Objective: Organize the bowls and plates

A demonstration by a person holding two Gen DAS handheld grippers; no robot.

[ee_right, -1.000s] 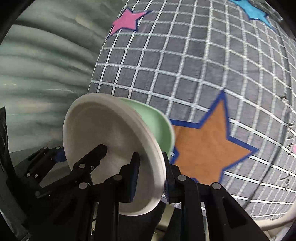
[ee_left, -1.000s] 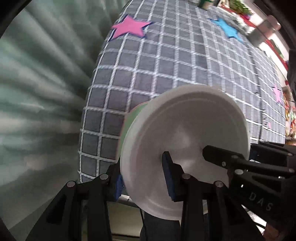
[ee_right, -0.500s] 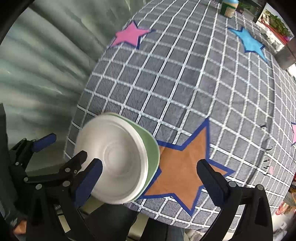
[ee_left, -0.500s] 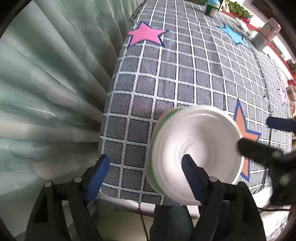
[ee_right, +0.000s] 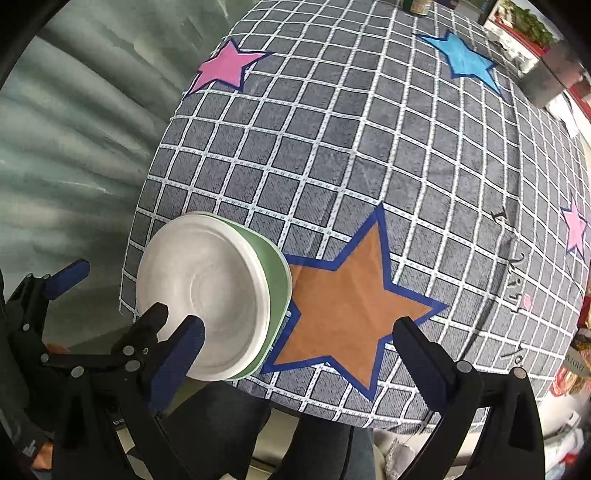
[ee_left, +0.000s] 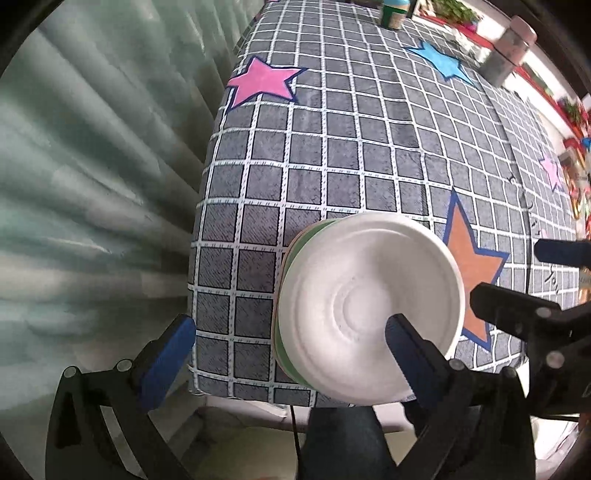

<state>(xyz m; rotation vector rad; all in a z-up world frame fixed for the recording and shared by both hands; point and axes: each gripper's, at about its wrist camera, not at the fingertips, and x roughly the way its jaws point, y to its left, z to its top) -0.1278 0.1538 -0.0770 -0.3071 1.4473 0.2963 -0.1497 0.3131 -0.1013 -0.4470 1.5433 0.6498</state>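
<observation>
A stack of plates, a white plate (ee_left: 365,306) on top of green ones (ee_right: 277,273), lies flat on the checked table near its front left corner. My left gripper (ee_left: 288,345) hangs just above it pointing down, its jaws opening. The stack's left rim lies between its fingers, with the pads off it. My right gripper (ee_right: 297,350) is open above the stack's right rim and the orange star (ee_right: 347,302), touching nothing. Each gripper shows in the other's view: the right gripper (ee_left: 522,273) and the left gripper (ee_right: 114,295).
The table wears a grey checked cloth (ee_left: 369,155) with a pink star (ee_left: 262,83) and a blue star (ee_left: 439,61). A green curtain (ee_left: 92,184) hangs at the left. A jar (ee_left: 393,14) and a metal container (ee_left: 509,48) stand at the far edge. A person's legs (ee_right: 229,424) are below the front edge.
Both grippers were shut on the stack's rim a second ago; both have let go, opened wide and risen a little. The stack now lies flat on the cloth.
</observation>
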